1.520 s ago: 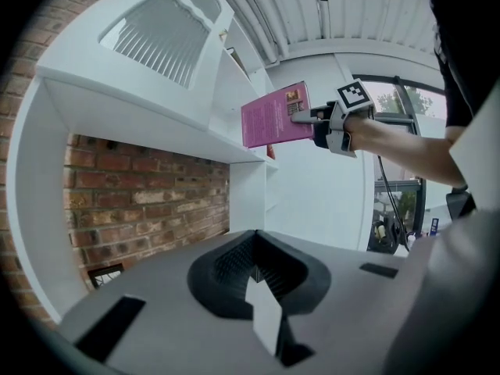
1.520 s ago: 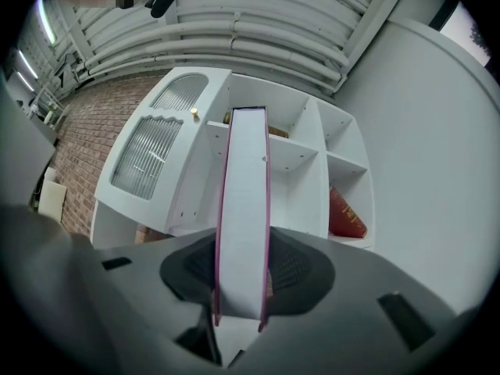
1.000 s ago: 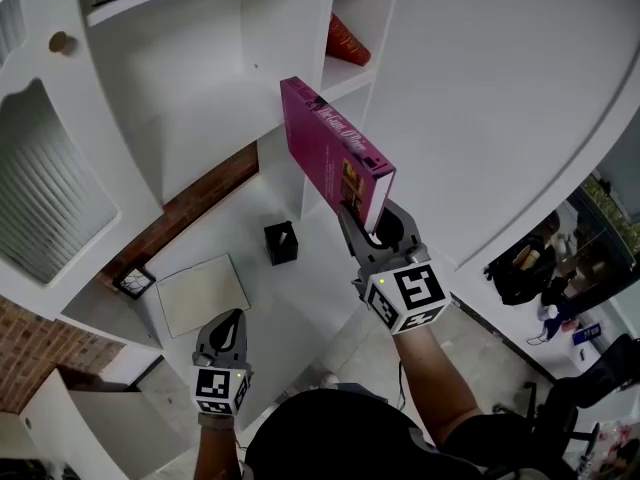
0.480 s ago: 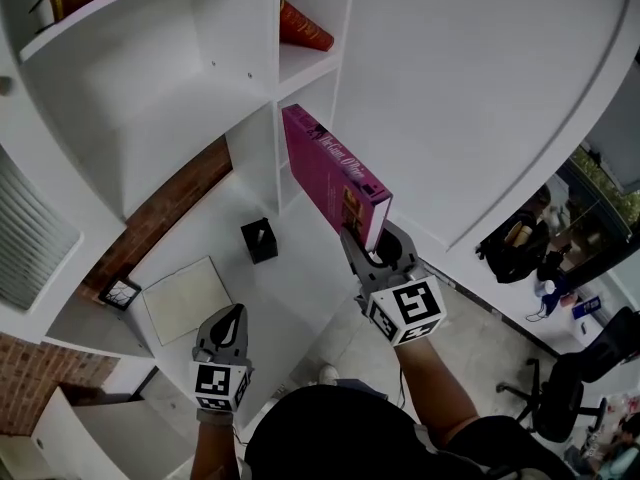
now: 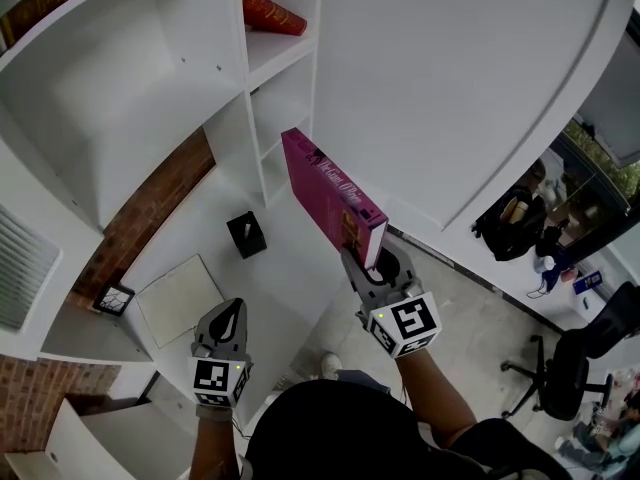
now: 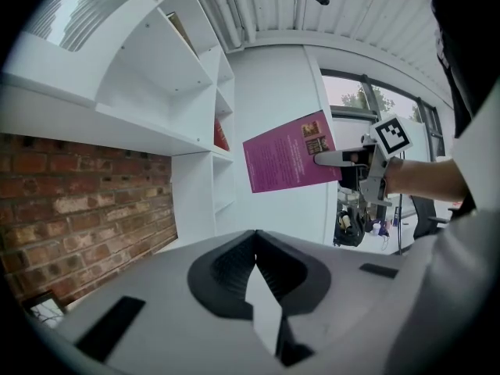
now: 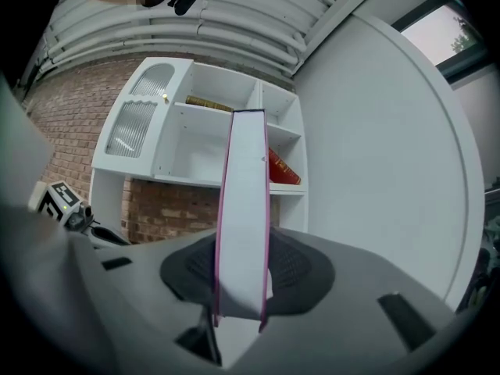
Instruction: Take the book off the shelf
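Your right gripper has its fingers clenched on the magenta book, which stands upright from between them; the white shelf lies beyond the fingertips, apart from it; your left gripper has its fingers closed together, empty.

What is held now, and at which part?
The right gripper holds the magenta book at its lower end, one jaw on each cover. The left gripper is shut and empty.

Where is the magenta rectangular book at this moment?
In the head view the magenta rectangular book is right of centre, out of the white shelf unit, clamped at its lower end by the fingers of the right gripper.
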